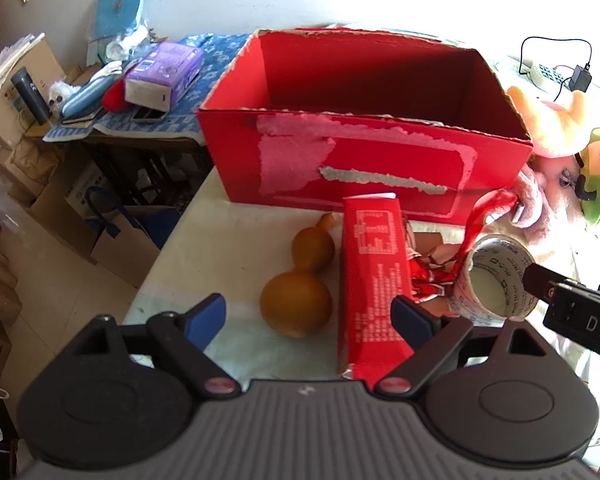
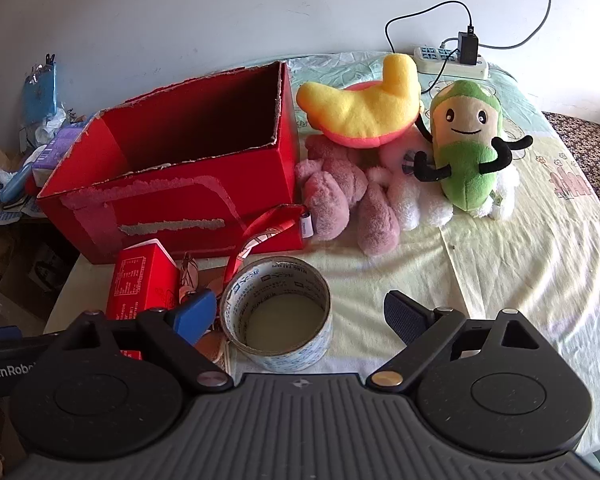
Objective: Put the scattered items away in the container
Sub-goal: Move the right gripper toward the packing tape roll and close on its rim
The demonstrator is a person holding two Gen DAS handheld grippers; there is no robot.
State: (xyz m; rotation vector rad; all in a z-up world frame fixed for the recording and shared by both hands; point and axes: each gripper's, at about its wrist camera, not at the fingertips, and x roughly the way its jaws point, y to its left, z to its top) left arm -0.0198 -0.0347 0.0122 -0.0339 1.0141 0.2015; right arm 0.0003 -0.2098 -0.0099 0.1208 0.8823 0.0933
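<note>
left wrist: low, near, faces far toward red box [image 1: 364, 128] | right wrist: same, further right | shared: box, tape roll [image 2: 278, 314]

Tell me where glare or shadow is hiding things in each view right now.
Left wrist view: the upper right is blown out white, washing out the wall behind the red box; the box interior is in deep shadow. Right wrist view: even light, the tape roll and plush toys read clearly, though the box interior is dark; fisheye bends both edges.

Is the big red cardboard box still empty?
Apparently empty: the red cardboard box is open-topped and both views show only bare red inner walls. Its floor is hidden, so small items cannot be ruled out.
</note>
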